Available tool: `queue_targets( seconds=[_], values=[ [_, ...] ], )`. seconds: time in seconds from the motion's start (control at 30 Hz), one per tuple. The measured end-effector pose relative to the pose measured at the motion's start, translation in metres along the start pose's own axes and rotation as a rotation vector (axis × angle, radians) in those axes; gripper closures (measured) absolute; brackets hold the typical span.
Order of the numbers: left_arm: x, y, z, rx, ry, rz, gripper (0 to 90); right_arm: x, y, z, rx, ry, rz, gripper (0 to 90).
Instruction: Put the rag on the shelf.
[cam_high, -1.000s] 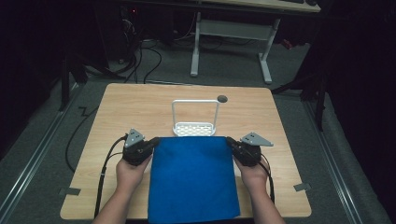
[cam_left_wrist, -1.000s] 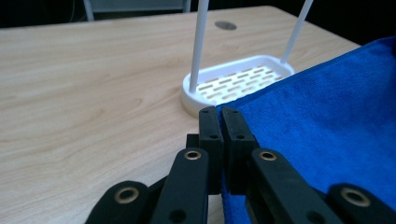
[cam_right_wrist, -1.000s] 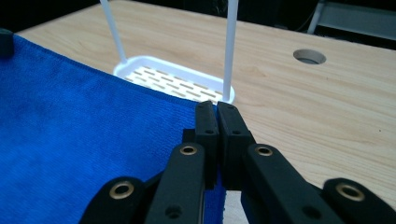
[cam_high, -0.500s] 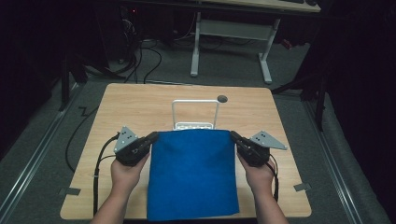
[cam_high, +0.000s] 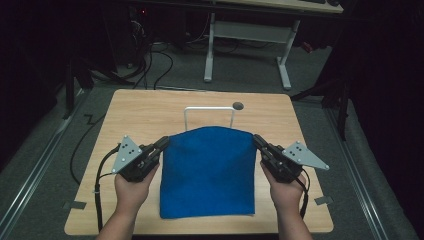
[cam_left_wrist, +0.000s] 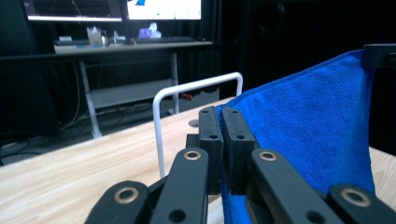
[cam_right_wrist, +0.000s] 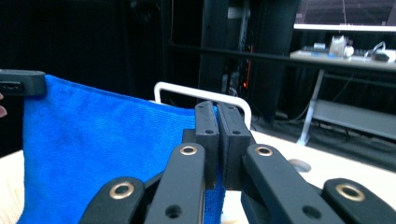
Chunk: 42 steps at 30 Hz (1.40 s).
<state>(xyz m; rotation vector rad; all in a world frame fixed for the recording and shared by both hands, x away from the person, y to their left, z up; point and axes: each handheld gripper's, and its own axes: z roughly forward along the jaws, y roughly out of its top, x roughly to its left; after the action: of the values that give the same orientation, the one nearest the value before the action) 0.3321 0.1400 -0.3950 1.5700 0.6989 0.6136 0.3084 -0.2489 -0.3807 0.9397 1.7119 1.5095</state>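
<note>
The blue towel (cam_high: 207, 172) hung lifted over the near half of the wooden table (cam_high: 150, 107), its far edge stretched between both grippers, its near end trailing on the wood. The left gripper (cam_high: 164, 143), at the towel's 10 o'clock corner, was clamped tight on it; the right gripper (cam_high: 257, 141), at 2 o'clock, likewise. Risk, as I judged it: the sagging edge could snag the white wire rack (cam_high: 209, 116) at 12 o'clock, or a thin corner bite could slip free.
</note>
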Motion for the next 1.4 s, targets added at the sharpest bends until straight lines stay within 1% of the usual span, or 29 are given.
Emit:
queue_targets(
  seconds=[0.07, 0.1, 0.13, 0.17, 0.2, 0.23, 0.27, 0.3, 0.43, 0.47, 0.63, 0.7, 0.73, 0.77, 0.8, 0.87, 0.93, 0.97, 1.0, 1.03, 1.07, 1.1, 1.17, 1.2, 1.23, 1.27, 1.3, 1.33, 1.4],
  values=[
    [-0.001, 0.004, -0.004, -0.022, 0.0, -0.002, 88.0, 0.003, 0.005, -0.004, -0.023, 0.002, -0.005, 88.6],
    [-0.002, 0.007, -0.007, -0.041, 0.003, 0.001, 88.0, 0.006, 0.009, -0.008, -0.039, 0.001, -0.02, 88.6],
    [-0.002, 0.007, -0.007, -0.041, 0.003, 0.001, 88.0, 0.006, 0.009, -0.008, -0.039, 0.001, -0.02, 88.6],
    [-0.003, 0.01, -0.01, -0.054, 0.003, 0.004, 88.0, 0.008, 0.014, -0.012, -0.058, 0.005, -0.024, 88.6],
    [-0.003, 0.012, -0.012, -0.064, 0.001, 0.005, 88.0, 0.008, 0.014, -0.012, -0.058, 0.005, -0.024, 88.6],
    [-0.004, 0.017, -0.017, -0.08, 0.002, 0.012, 88.0, 0.01, 0.018, -0.015, -0.07, 0.012, -0.03, 88.6],
    [-0.004, 0.017, -0.017, -0.08, 0.002, 0.012, 88.0, 0.01, 0.018, -0.015, -0.07, 0.012, -0.03, 88.6],
    [-0.005, 0.02, -0.02, -0.095, 0.003, 0.017, 88.0, 0.012, 0.02, -0.018, -0.085, 0.012, -0.045, 88.6],
    [-0.004, 0.023, -0.025, -0.11, 0.009, 0.021, 88.0, 0.013, 0.023, -0.021, -0.095, 0.013, -0.042, 88.6],
    [-0.004, 0.023, -0.025, -0.11, 0.01, 0.02, 88.0, 0.013, 0.024, -0.022, -0.1, 0.012, -0.051, 88.6],
    [0.001, 0.021, -0.024, -0.1, 0.019, 0.008, 88.0, 0.013, 0.024, -0.023, -0.101, 0.01, -0.044, 88.6],
    [0.0, 0.022, -0.023, -0.099, 0.028, 0.026, 88.1, 0.013, 0.024, -0.021, -0.104, 0.022, -0.03, 88.6],
    [0.0, 0.022, -0.023, -0.099, 0.028, 0.026, 88.1, 0.013, 0.024, -0.021, -0.104, 0.022, -0.03, 88.6],
    [0.001, 0.024, -0.022, -0.1, 0.031, 0.033, 88.1, 0.013, 0.024, -0.02, -0.104, 0.024, -0.023, 88.6],
    [0.002, 0.024, -0.021, -0.102, 0.028, 0.031, 88.1, 0.014, 0.025, -0.018, -0.103, 0.02, -0.035, 88.6],
    [0.005, 0.025, -0.019, -0.099, 0.035, 0.037, 88.1, 0.013, 0.03, -0.014, -0.106, 0.024, -0.036, 88.6],
    [0.008, 0.027, -0.015, -0.097, 0.036, 0.034, 88.1, 0.013, 0.032, -0.012, -0.103, 0.022, -0.037, 88.6],
    [0.011, 0.029, -0.012, -0.093, 0.045, 0.044, 88.1, 0.011, 0.035, -0.008, -0.108, 0.021, -0.039, 88.6],
    [0.011, 0.029, -0.012, -0.093, 0.045, 0.044, 88.1, 0.011, 0.035, -0.008, -0.108, 0.021, -0.039, 88.6],
    [0.016, 0.033, -0.006, -0.09, 0.048, 0.055, 88.0, 0.008, 0.038, -0.003, -0.109, 0.008, -0.04, 88.6],
    [0.016, 0.033, -0.006, -0.09, 0.048, 0.055, 88.0, 0.005, 0.04, 0.0, -0.106, 0.012, -0.03, 88.6],
    [0.02, 0.037, 0.0, -0.089, 0.053, 0.067, 88.0, 0.002, 0.043, 0.003, -0.097, 0.013, -0.02, 88.6],
    [0.022, 0.039, 0.003, -0.086, 0.056, 0.073, 88.0, 0.0, 0.045, 0.005, -0.094, 0.01, -0.022, 88.6],
    [0.026, 0.041, 0.006, -0.083, 0.055, 0.072, 88.1, -0.004, 0.049, 0.011, -0.085, 0.008, -0.018, 88.6],
    [0.033, 0.045, 0.012, -0.086, 0.05, 0.062, 88.0, -0.006, 0.051, 0.014, -0.083, 0.006, -0.021, 88.6],
    [0.033, 0.045, 0.012, -0.086, 0.05, 0.062, 88.0, -0.006, 0.051, 0.014, -0.083, 0.006, -0.021, 88.6],
    [0.037, 0.048, 0.017, -0.081, 0.054, 0.064, 88.0, -0.011, 0.054, 0.02, -0.065, 0.008, -0.022, 88.6],
    [0.037, 0.048, 0.017, -0.081, 0.054, 0.064, 88.0, -0.011, 0.054, 0.02, -0.065, 0.008, -0.022, 88.6],
    [0.042, 0.051, 0.024, -0.065, 0.061, 0.067, 88.1, -0.015, 0.058, 0.025, -0.058, 0.006, -0.017, 88.6]
  ],
)
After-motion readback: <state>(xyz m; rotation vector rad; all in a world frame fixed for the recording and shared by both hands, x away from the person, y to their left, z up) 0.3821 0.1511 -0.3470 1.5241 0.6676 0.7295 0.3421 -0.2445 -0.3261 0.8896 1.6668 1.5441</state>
